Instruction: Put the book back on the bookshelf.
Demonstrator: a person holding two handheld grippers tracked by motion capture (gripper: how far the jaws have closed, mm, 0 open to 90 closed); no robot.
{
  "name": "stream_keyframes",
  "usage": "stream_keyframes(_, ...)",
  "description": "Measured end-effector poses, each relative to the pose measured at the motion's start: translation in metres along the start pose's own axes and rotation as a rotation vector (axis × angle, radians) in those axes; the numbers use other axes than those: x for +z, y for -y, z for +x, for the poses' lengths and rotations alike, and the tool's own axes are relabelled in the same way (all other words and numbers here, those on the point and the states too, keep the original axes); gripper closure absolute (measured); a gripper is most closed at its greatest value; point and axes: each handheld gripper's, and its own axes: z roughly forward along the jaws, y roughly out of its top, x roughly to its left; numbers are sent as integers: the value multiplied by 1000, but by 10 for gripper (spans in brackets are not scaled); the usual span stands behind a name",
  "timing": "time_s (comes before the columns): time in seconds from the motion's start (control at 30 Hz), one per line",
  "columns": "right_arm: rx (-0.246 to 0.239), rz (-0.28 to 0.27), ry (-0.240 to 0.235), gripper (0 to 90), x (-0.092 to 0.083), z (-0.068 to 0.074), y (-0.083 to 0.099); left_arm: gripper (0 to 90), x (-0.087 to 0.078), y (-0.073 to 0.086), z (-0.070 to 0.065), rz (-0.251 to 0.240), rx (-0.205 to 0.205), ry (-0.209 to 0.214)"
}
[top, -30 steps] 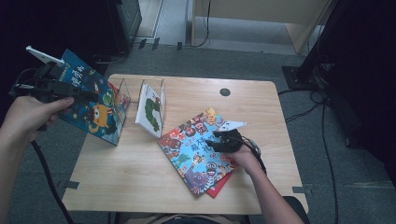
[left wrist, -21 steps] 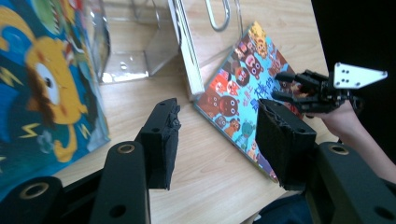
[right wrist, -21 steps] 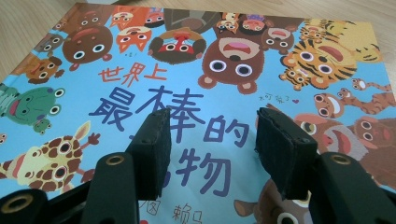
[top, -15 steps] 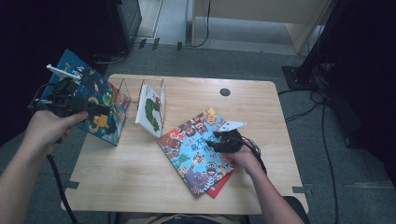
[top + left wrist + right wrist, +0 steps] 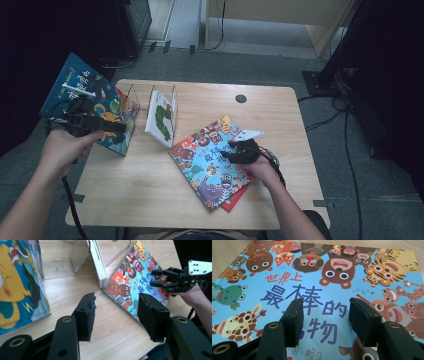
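Jaws of the right gripper (image 5: 324, 315) gape empty over the animal picture book (image 5: 215, 160) (lying flat, long axis diagonal on the worktop (image 5: 280, 115)); left gripper (image 5: 116, 315), also open, is farther.

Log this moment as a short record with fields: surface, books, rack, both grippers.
surface: wooden table
blue book: leans upright at the table's left edge, beside the left gripper
white book: stands in the clear rack
animal book: lies flat, on top of a red book
left gripper: fingers apart, nothing between them, over bare table near the blue book
right gripper: fingers apart, poised over the animal book's cover, gripping nothing
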Motion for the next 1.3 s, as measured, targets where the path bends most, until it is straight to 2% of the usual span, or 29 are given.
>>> stream_keyframes(0.13, -1, -1, 0, 461, 0, 0, 0, 487, 8, 6, 2, 1, -1, 11)
stream_keyframes(0.33, -5, -1, 2, 461, 0, 0, 0, 486, 21, 15, 6, 10, 6, -10)
stream_keyframes(0.57, -7, -3, 4, 461, 0, 0, 1, 481, 36, 25, 11, 14, 8, -11)
stream_keyframes(0.87, -6, -4, 3, 465, 0, 0, 1, 478, 57, 39, 13, 0, 15, 27)
stream_keyframes(1.2, -10, -8, 7, 479, -1, 0, 1, 476, 83, 50, 15, 5, 8, 36)
stream_keyframes(1.3, -9, -10, 7, 480, -1, 0, 1, 476, 91, 53, 16, 14, 16, 28)
